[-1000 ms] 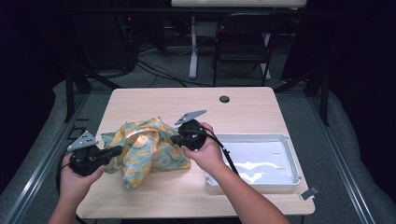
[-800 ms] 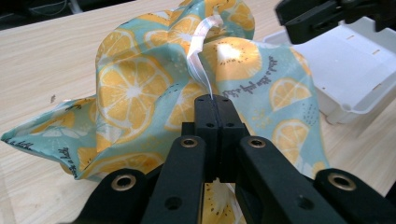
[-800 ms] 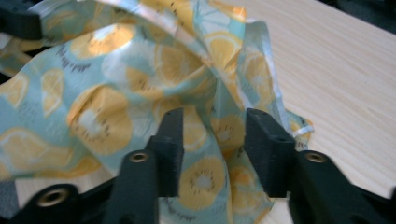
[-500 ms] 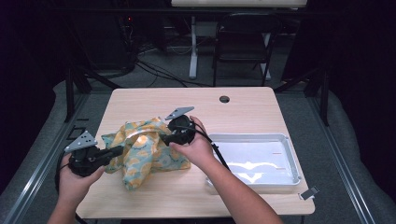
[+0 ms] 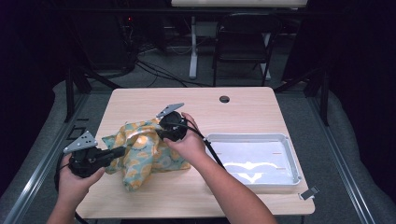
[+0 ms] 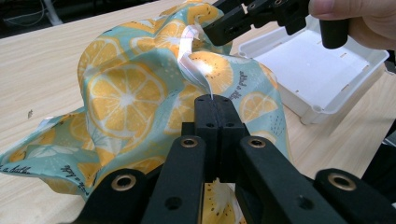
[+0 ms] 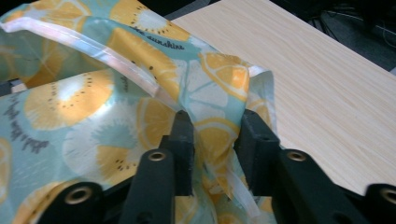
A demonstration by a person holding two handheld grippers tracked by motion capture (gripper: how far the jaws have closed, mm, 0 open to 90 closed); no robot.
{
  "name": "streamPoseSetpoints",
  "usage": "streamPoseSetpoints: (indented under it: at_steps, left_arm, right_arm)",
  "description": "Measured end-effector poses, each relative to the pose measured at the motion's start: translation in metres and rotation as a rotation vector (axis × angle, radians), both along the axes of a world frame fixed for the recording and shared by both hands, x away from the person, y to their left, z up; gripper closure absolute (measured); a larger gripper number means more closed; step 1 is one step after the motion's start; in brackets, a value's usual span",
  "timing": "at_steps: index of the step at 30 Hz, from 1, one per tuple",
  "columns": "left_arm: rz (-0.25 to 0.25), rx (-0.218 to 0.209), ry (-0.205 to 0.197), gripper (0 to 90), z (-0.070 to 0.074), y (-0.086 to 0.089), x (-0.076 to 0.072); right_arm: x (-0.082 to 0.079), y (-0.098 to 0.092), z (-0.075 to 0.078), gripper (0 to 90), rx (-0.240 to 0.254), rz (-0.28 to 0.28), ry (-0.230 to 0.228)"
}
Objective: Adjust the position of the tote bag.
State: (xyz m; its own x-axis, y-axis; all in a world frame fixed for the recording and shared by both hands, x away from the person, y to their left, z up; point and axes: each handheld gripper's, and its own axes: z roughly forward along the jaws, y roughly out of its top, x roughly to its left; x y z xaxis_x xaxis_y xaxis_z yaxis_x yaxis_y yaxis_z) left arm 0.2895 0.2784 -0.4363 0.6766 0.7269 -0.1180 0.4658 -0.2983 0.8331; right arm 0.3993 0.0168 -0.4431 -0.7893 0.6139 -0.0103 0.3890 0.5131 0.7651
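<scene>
A teal cloth (image 5: 144,156) printed with lemon slices lies rumpled on the left half of the wooden table (image 5: 243,107). My left gripper (image 5: 122,151) comes in from the left and is shut on a white-edged fold of the cloth (image 6: 126,93), its jaws (image 6: 215,100) pressed together. My right gripper (image 5: 161,134) reaches over the cloth's far side. Its jaws (image 7: 217,126) have just been closing and stand apart, with a loose fold of the cloth (image 7: 93,102) bunched between them and not visibly pinched. The right gripper (image 6: 233,23) also shows at the top of the left gripper view.
A shallow white tray (image 5: 289,140) sits on the right half of the table, close to the right forearm. A small round hole (image 5: 224,99) marks the table's far edge. Chair and desk legs stand on the dark floor beyond.
My right gripper has moved left and a little away across the cloth, onto its far fold. The left gripper has kept still with the cloth in it.
</scene>
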Motion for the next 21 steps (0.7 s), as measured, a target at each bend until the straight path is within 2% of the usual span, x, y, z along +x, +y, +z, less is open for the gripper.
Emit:
streamPoseSetpoints:
  at_steps: [4,8,17,21]
  left_arm:
    - [0.012,0.003,0.011,90.0,-0.001,0.001,0.001]
    - [0.01,0.007,0.021,89.5,0.0,0.002,0.001]
    - [0.046,-0.035,-0.005,68.1,0.007,0.01,0.0]
    - [0.058,-0.044,-0.024,62.2,0.008,0.012,-0.001]
  right_arm:
    - [-0.004,-0.004,0.005,80.4,0.007,0.017,0.005]
    - [-0.013,-0.009,0.012,88.4,0.056,0.046,-0.002]
    - [-0.038,-0.013,0.026,89.2,0.082,0.116,-0.031]
    - [-0.05,-0.011,0.029,89.3,0.085,0.144,-0.046]
